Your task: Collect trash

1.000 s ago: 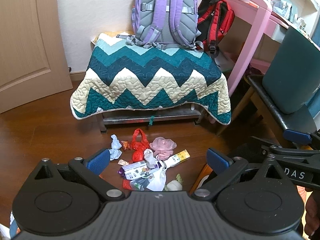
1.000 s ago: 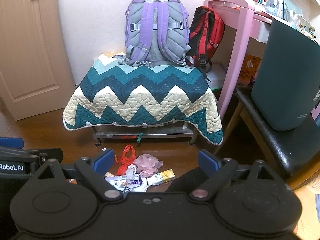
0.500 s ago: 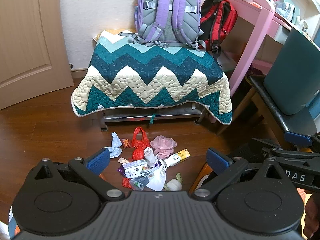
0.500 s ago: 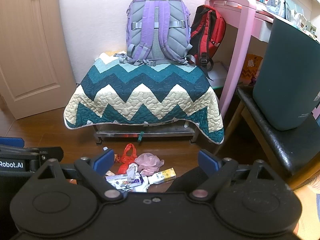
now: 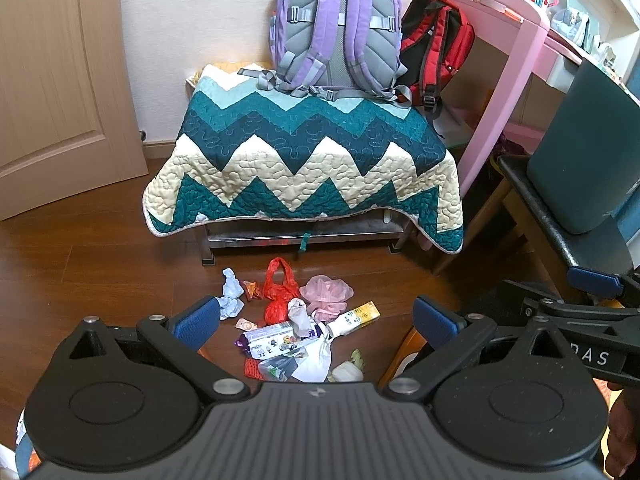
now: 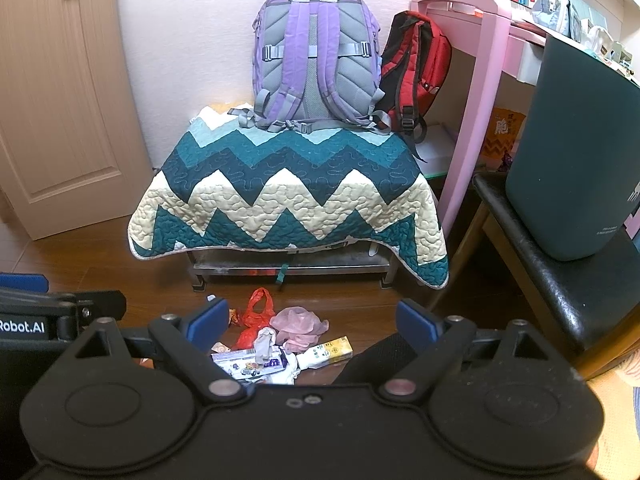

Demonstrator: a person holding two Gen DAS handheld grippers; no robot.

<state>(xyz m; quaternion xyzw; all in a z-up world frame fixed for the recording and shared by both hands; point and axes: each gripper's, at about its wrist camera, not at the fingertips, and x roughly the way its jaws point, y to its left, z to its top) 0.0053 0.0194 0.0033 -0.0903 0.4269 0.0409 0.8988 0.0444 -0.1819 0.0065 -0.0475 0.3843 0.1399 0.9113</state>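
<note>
Both tools are released and empty: the left gripper [image 5: 316, 320] and the right gripper [image 6: 312, 318] hang wide above the trash pile [image 5: 296, 328] on the wooden floor [image 5: 88, 272], before the quilt-covered bench [image 5: 308, 168], probably so either can drop onto a piece

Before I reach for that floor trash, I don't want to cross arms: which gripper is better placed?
Left, slightly. The left gripper frames the whole trash pile; the right gripper sees only part, nearer its left finger. Both are open.
</note>
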